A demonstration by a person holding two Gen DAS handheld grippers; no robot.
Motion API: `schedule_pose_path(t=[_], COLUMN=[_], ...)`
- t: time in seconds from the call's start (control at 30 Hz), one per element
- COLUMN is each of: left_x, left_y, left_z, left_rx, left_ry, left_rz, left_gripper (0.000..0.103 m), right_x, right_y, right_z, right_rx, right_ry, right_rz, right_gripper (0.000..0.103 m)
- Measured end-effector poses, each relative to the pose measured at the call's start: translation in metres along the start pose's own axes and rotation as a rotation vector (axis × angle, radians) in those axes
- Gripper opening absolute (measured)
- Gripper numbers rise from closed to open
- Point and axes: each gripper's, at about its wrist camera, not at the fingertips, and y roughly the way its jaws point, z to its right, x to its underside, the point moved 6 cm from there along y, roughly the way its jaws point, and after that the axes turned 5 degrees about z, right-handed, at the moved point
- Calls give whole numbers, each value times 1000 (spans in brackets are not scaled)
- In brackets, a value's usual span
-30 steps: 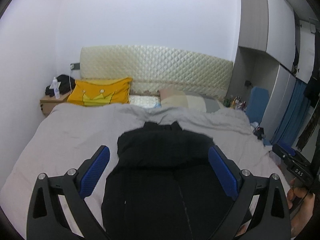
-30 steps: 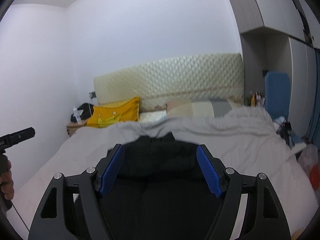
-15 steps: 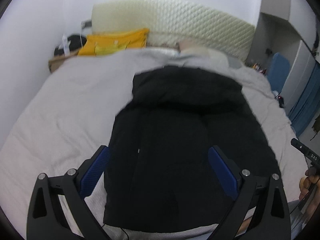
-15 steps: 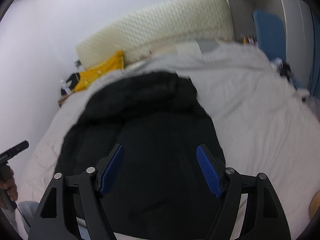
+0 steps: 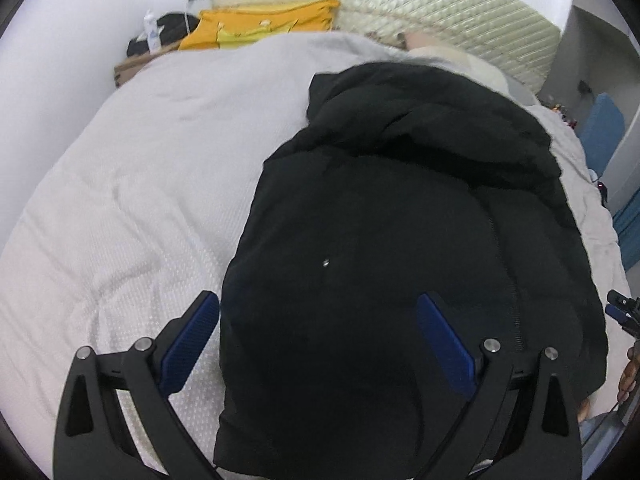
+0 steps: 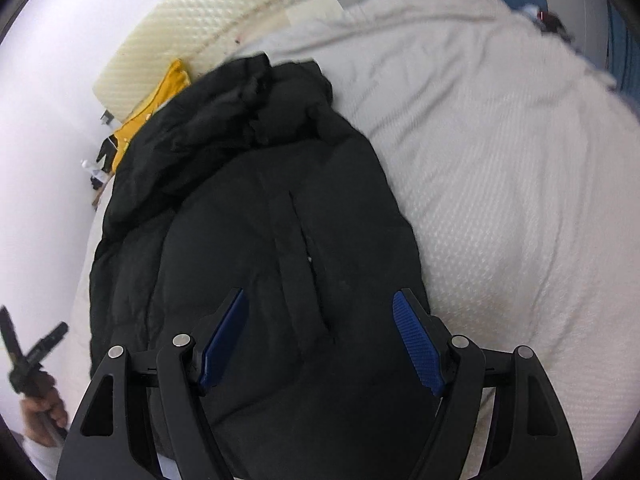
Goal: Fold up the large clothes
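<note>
A large black padded jacket (image 5: 400, 220) lies flat on the pale grey bedcover (image 5: 140, 184), hood toward the headboard, hem toward me. My left gripper (image 5: 318, 332) hangs open over the jacket's lower left part; its left blue pad is above the bedcover beside the jacket's edge. In the right wrist view the same jacket (image 6: 260, 208) shows a front zip line. My right gripper (image 6: 320, 332) is open above the lower right part of the jacket, with nothing between its fingers. The other gripper and a hand (image 6: 38, 404) appear at the left edge.
A quilted cream headboard (image 5: 420, 12) stands at the far end with a yellow pillow (image 5: 256, 26) and a wooden nightstand (image 5: 132, 70) holding a bottle. A blue chair (image 5: 602, 128) and wardrobe stand to the right. Wide bedcover (image 6: 500, 160) lies right of the jacket.
Both grippers have dropped and tilted downward toward the bed. The jacket now fills most of each view, and the wall and headboard have slid up out of frame. Jaws stayed open.
</note>
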Motion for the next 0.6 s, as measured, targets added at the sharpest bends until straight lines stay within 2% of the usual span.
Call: schedule_pose_path(t=[0.1, 0.23, 0.4, 0.5, 0.6], left_x=[4, 11, 23, 33, 42], left_y=[16, 35, 52, 60, 68], left_z=[-13, -38, -65, -71, -72], left_rx=[19, 71, 100, 109, 116], left_ry=[-58, -189, -329, -359, -388], left_rz=[-58, -157, -232, -263, -288], left_gripper=[99, 100, 101, 101, 101], right_x=[1, 4, 2, 2, 6], right_y=[11, 18, 12, 8, 7], right_z=[13, 29, 41, 50, 64], right_rx=[-5, -28, -64, -60, -56], right_ry=[52, 110, 182, 213, 272], right_rz=[-47, -92, -81, -71, -66], right_gripper=[75, 77, 81, 91, 93])
